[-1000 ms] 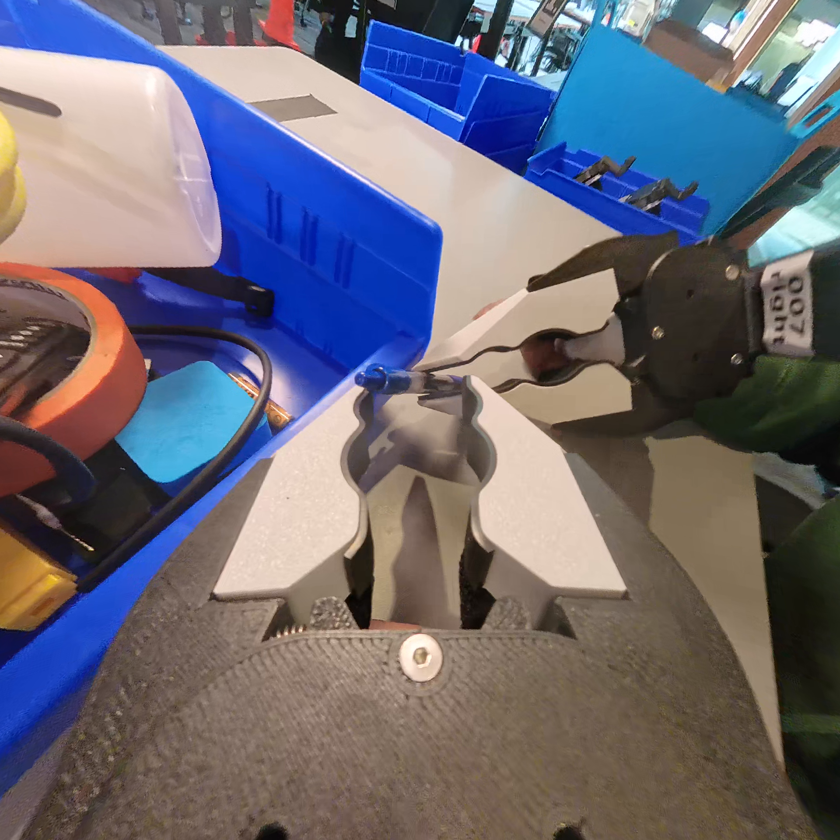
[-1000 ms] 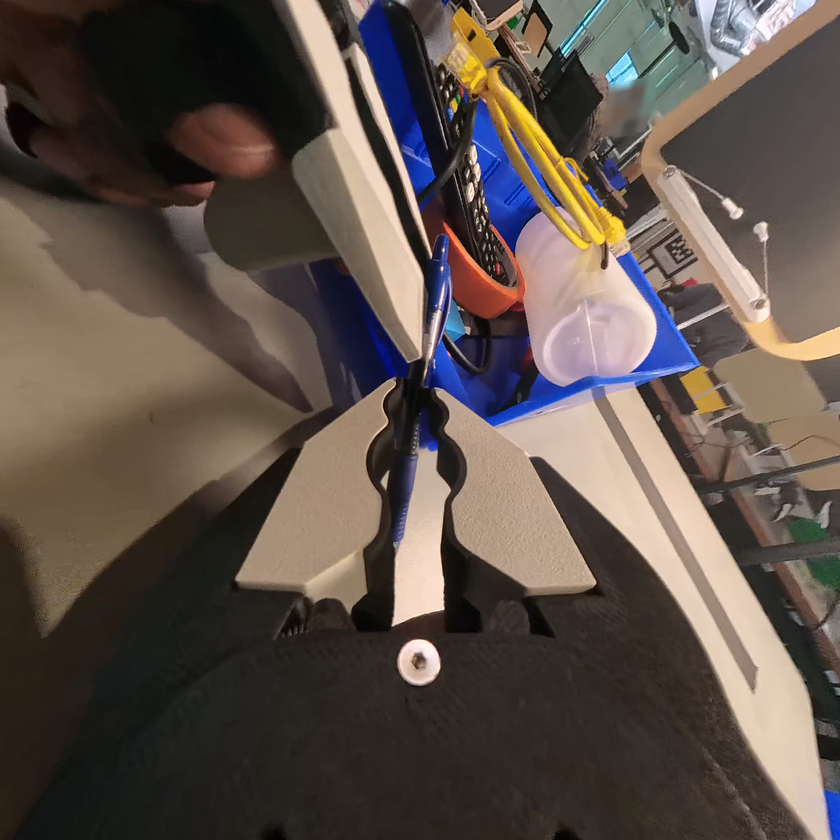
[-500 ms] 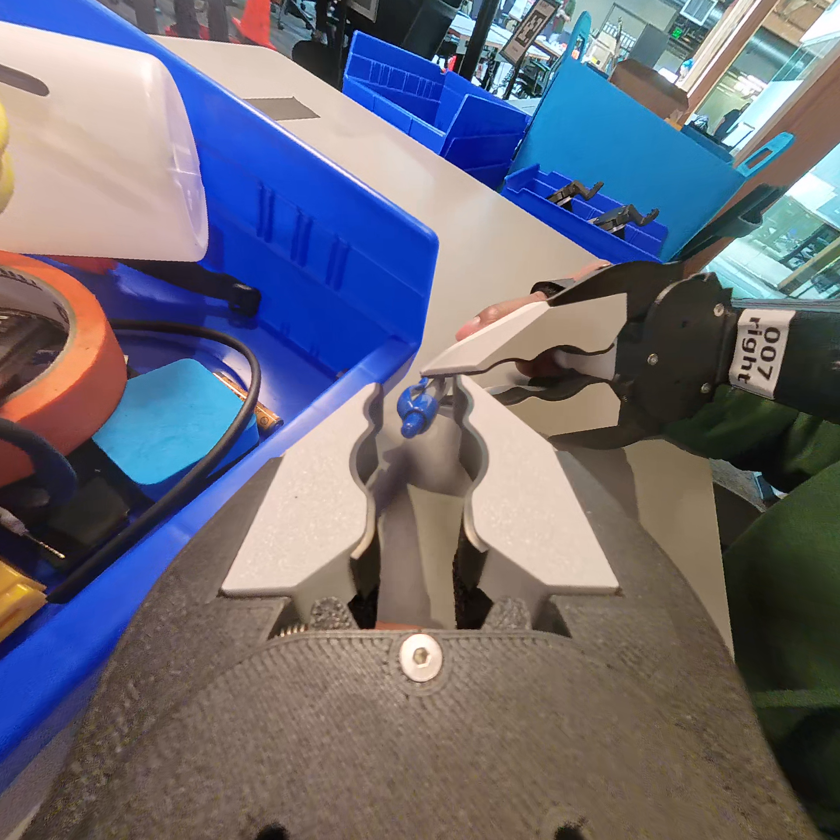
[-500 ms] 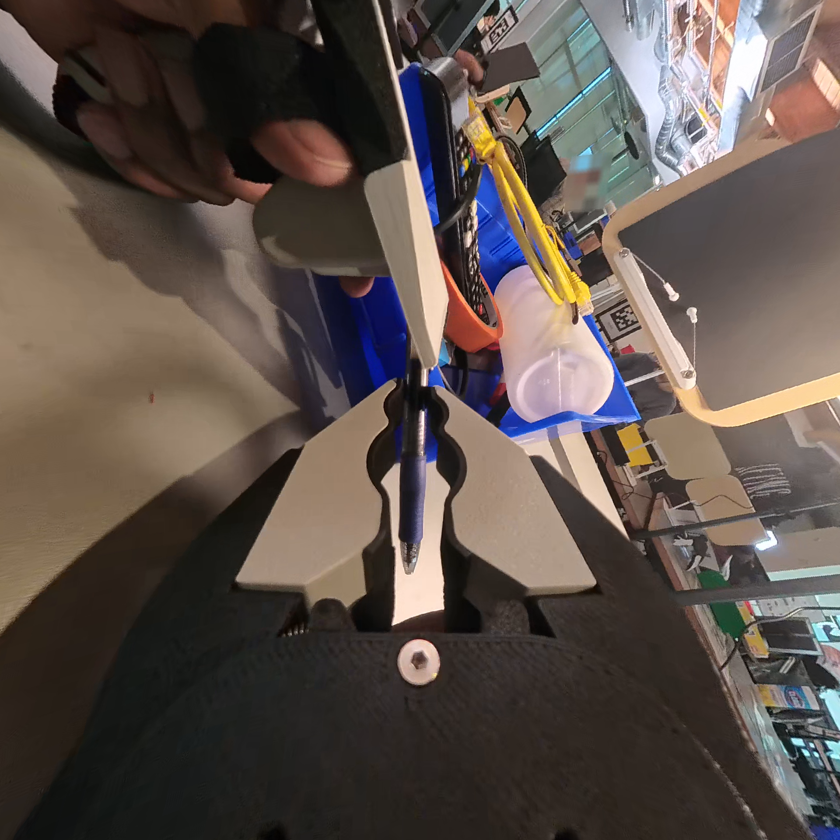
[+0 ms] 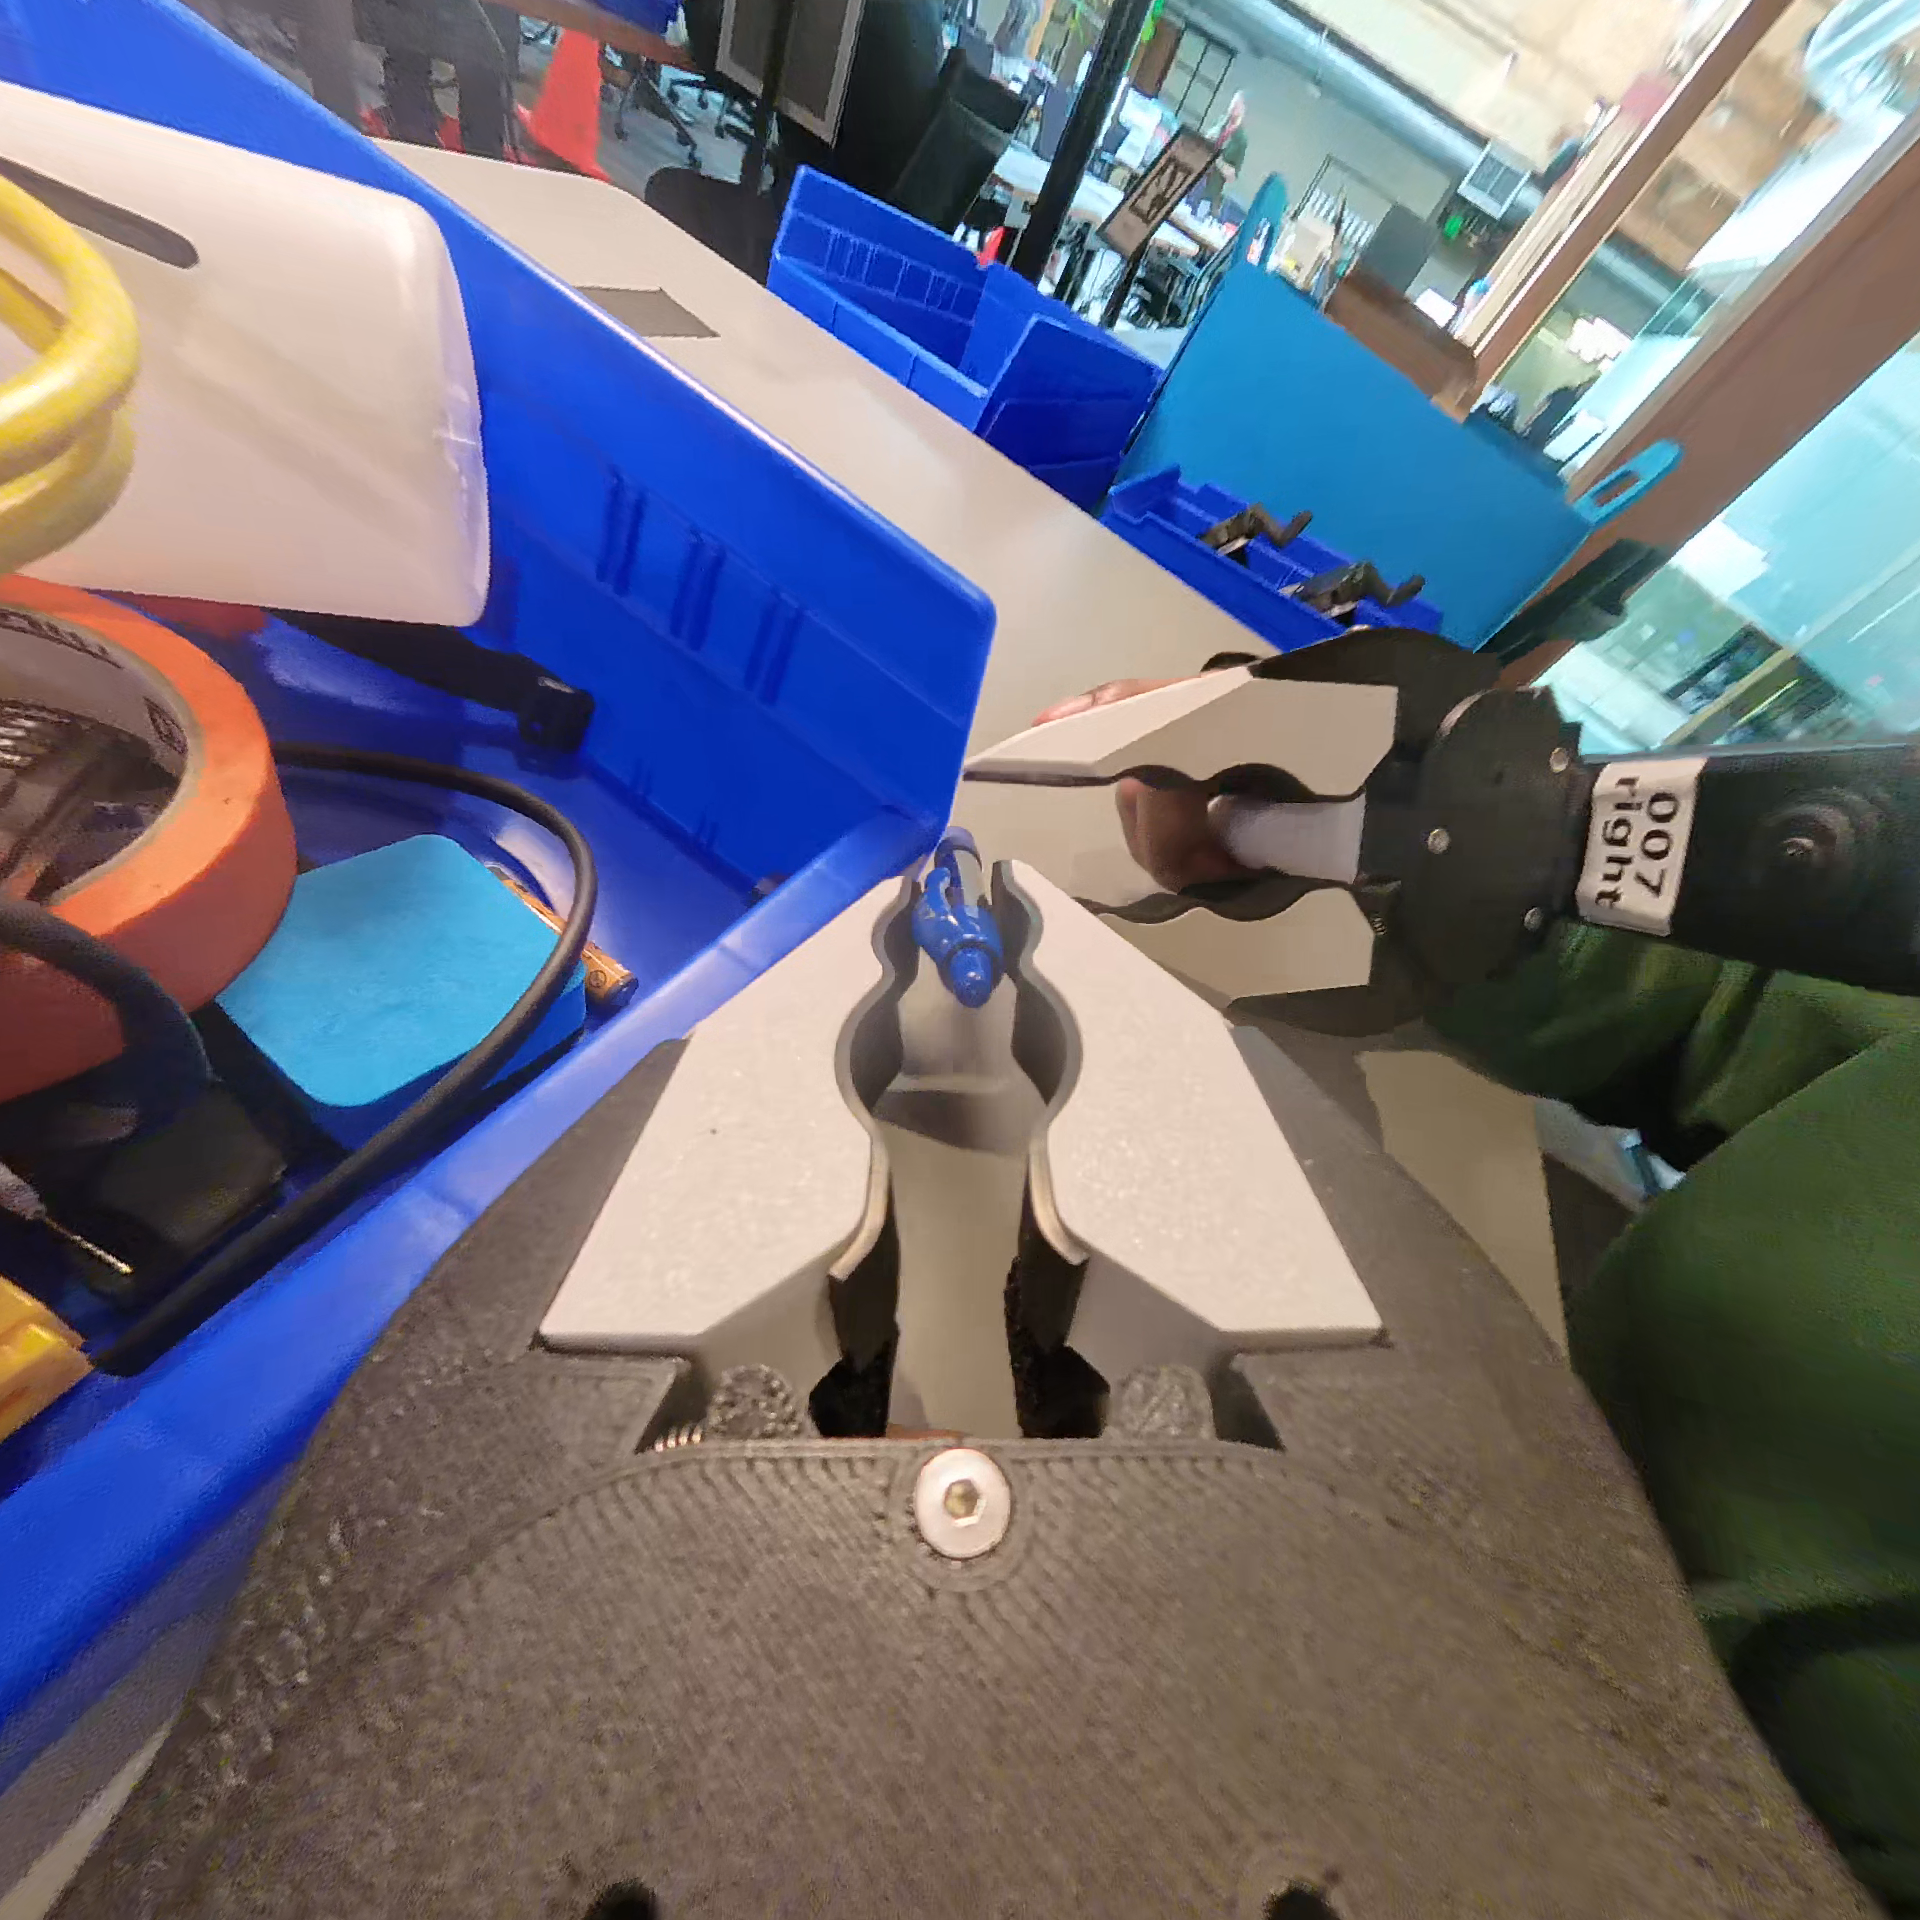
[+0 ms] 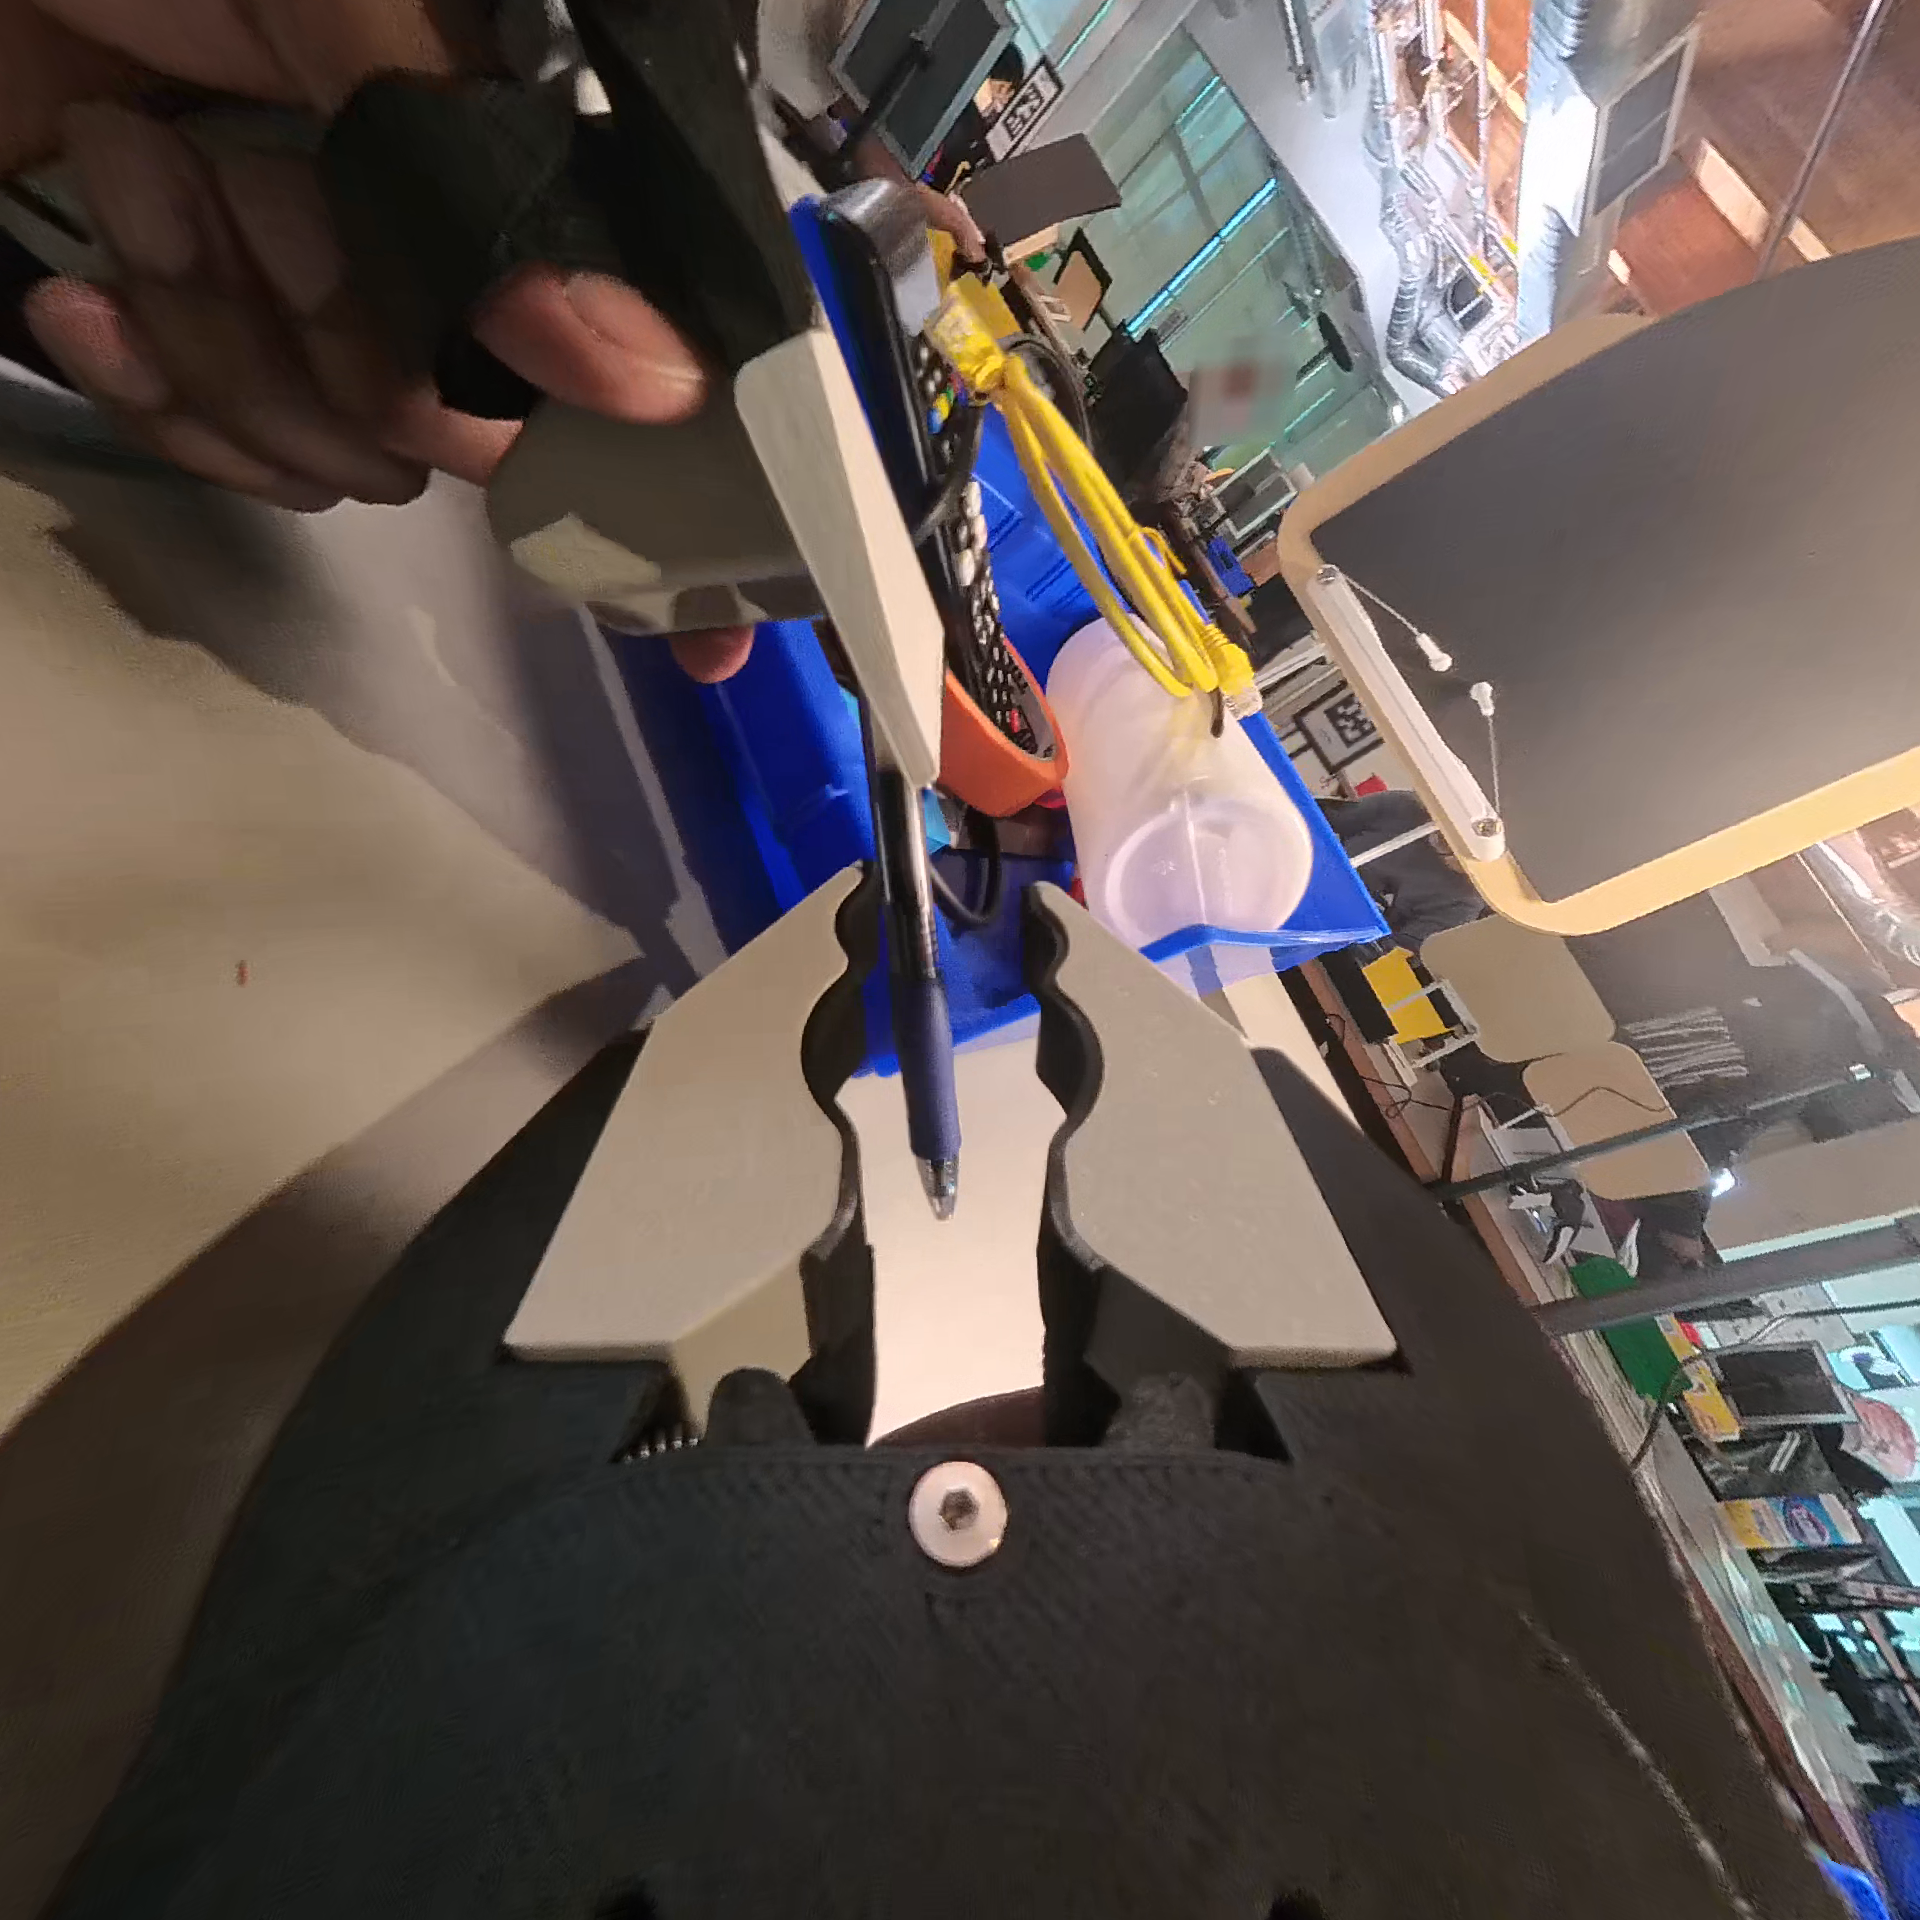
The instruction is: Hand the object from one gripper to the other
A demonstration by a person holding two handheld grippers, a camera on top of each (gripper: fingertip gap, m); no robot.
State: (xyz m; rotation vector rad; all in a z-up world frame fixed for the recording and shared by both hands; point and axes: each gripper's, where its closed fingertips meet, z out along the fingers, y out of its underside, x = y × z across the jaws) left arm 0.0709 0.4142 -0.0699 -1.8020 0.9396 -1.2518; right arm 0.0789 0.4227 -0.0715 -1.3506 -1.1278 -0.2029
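Observation:
A blue pen [image 5: 956, 930] is pinched between the tips of my left gripper [image 5: 951, 868], which is shut on it, its clip end pointing back toward the camera. My right gripper [image 5: 1029, 836] is open and sits just to the right of the left one, over the grey table [image 5: 1049, 582]. In the right wrist view the pen [image 6: 928, 1049] hangs from the left gripper [image 6: 914, 764] down between the spread fingers of my right gripper [image 6: 945, 888], writing tip toward the camera. It runs close to the left finger; I cannot tell whether it touches it.
A blue bin [image 5: 727, 582] stands at the left, holding an orange tape roll [image 5: 208, 810], a translucent bottle [image 5: 260, 416], black and yellow cables and a light-blue pad [image 5: 384, 966]. More blue bins [image 5: 935, 312] stand at the table's far side. A green sleeve [image 5: 1714, 1195] is at right. The grippers are tip to tip, or close to it.
The right gripper has opened and let go of the pen. The left gripper now holds it alone, and the pen has swung from crosswise to lengthwise between the left fingers.

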